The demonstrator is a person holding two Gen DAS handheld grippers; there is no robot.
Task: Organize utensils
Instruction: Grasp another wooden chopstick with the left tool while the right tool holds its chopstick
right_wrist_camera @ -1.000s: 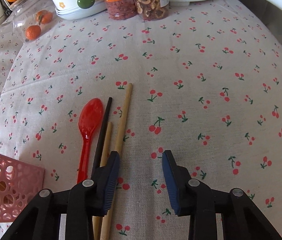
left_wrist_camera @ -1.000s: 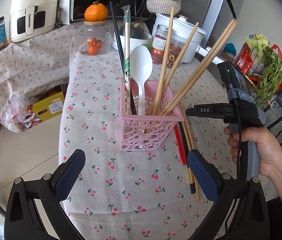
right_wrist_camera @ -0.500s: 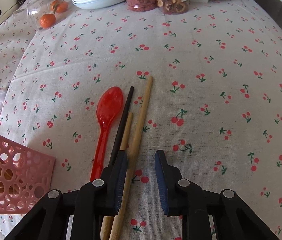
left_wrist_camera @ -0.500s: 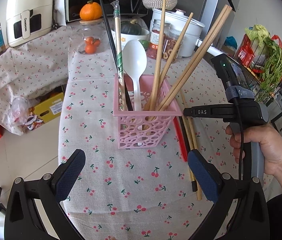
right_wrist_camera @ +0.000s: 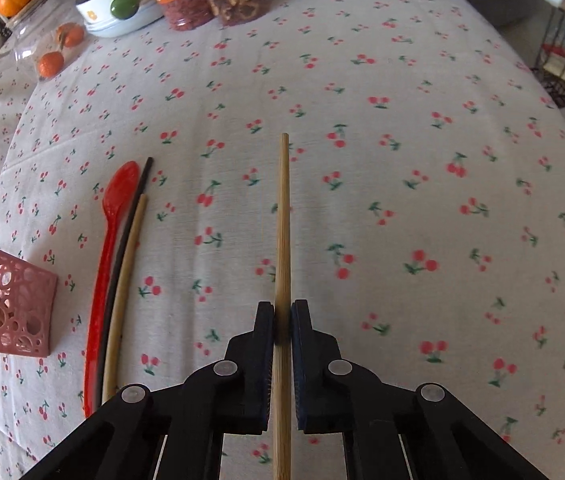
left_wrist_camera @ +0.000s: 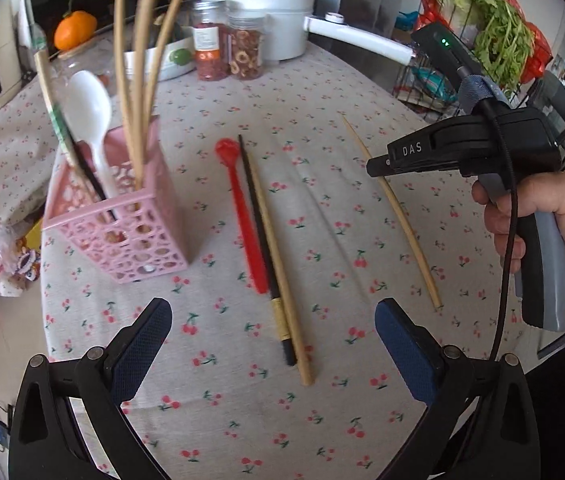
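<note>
1. While the right tongs (right_wrist_camera: 282, 320) have just been closing, they now pinch one light wooden chopstick (right_wrist_camera: 283, 216) between their two pads.
2. The chopstick points straight ahead from the tongs, over the cherry-print cloth on the counter (right_wrist_camera: 402, 140). In the left view it is a thin stick (left_wrist_camera: 392, 208) under the black right tool, which a hand (left_wrist_camera: 554, 232) grips.
3. The left tongs (left_wrist_camera: 272, 344) are wide apart and hold nothing. They hang above the cloth.
4. Three things lie side by side on the cloth: a red spoon (left_wrist_camera: 242, 216), a black chopstick (left_wrist_camera: 262, 232) and another wooden chopstick (left_wrist_camera: 282, 272). The black one touches the ones on both sides.
5. A pink basket with holes (left_wrist_camera: 134, 236) stands left of them, near the counter's edge. It holds a white spoon (left_wrist_camera: 92, 120) and several chopsticks that stick up.
6. At the back of the counter stand two jars (left_wrist_camera: 226, 52), a white pot (left_wrist_camera: 266, 12) and an orange (left_wrist_camera: 75, 30).
</note>
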